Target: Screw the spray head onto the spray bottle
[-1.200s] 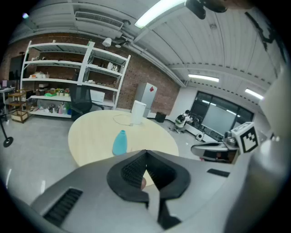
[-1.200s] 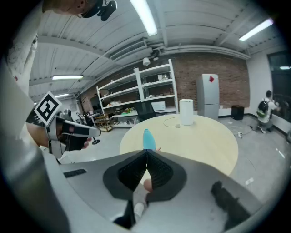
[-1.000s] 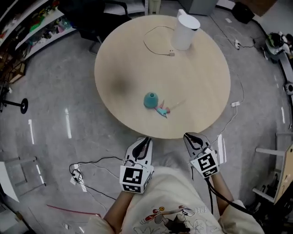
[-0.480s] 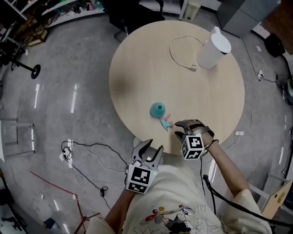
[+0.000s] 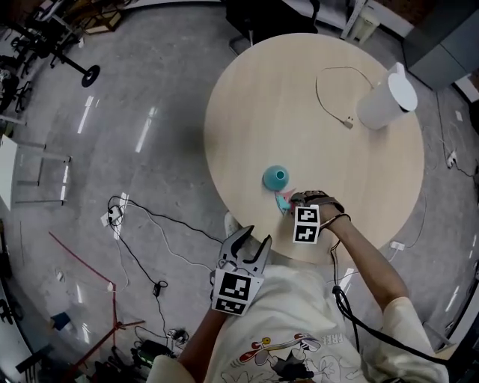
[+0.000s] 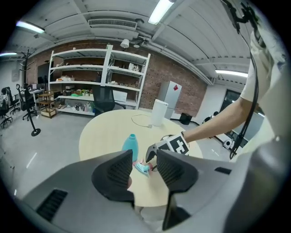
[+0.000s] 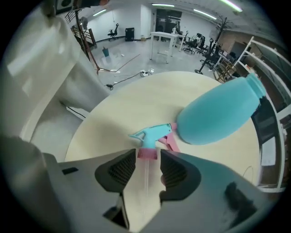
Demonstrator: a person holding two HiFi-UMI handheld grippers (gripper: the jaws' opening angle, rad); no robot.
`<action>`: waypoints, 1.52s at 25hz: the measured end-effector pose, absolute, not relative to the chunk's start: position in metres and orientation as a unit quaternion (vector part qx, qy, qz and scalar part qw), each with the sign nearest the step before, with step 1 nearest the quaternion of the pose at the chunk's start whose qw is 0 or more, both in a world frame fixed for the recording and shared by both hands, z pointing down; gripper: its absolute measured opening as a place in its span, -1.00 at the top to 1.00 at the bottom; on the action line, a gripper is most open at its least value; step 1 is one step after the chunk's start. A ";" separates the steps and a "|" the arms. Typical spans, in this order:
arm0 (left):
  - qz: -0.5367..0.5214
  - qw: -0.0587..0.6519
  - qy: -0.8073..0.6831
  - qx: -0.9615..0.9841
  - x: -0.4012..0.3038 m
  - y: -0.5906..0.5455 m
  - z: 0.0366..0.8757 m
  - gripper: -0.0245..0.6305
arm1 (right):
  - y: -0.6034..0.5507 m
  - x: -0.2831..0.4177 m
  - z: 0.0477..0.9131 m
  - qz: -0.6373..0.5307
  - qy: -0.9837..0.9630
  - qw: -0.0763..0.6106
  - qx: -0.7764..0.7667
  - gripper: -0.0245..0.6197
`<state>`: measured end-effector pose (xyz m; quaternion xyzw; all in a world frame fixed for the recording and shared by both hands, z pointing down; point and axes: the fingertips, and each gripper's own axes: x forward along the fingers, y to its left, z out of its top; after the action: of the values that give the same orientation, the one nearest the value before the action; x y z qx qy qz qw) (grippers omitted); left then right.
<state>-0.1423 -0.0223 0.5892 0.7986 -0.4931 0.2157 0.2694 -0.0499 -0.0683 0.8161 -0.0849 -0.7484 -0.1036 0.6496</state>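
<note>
Half the spray head (image 5: 282,201) seems hidden beneath the right claw (image 5: 297,200).

Bright, even, cool light comes from ceiling strip lights (image 6: 160,10). In the head view they show as pale streaks of glare on the polished grey floor (image 5: 150,123), while the round table (image 5: 247,97) carries only a faint, soft shadow near its left edge. Both gripper views are strongly fisheye, with black corners and the shelving (image 6: 97,77) bowed, and in the right gripper view the spray bottle (image 7: 218,116), close to the lens, looks swollen and a little soft.
</note>
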 end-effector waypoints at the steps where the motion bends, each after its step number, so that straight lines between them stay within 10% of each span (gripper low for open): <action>1: 0.218 0.267 -0.497 0.797 -0.143 -0.022 0.589 0.47 | -0.068 -0.050 0.820 -0.105 -0.743 0.655 -0.086 0.44; 26: 0.257 0.152 -0.573 0.763 -0.109 -0.185 0.785 -0.32 | -0.057 0.057 0.705 0.045 -0.815 0.543 0.197 0.49; 38: 0.224 0.151 -0.418 0.867 -0.049 -0.172 0.662 -0.32 | -0.160 0.032 0.503 0.200 -0.931 0.079 0.296 0.49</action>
<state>-0.0492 -0.1721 0.6616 0.8670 -0.4183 0.2245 0.1514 0.0317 -0.1600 0.5030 0.2963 -0.9305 0.2001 0.0795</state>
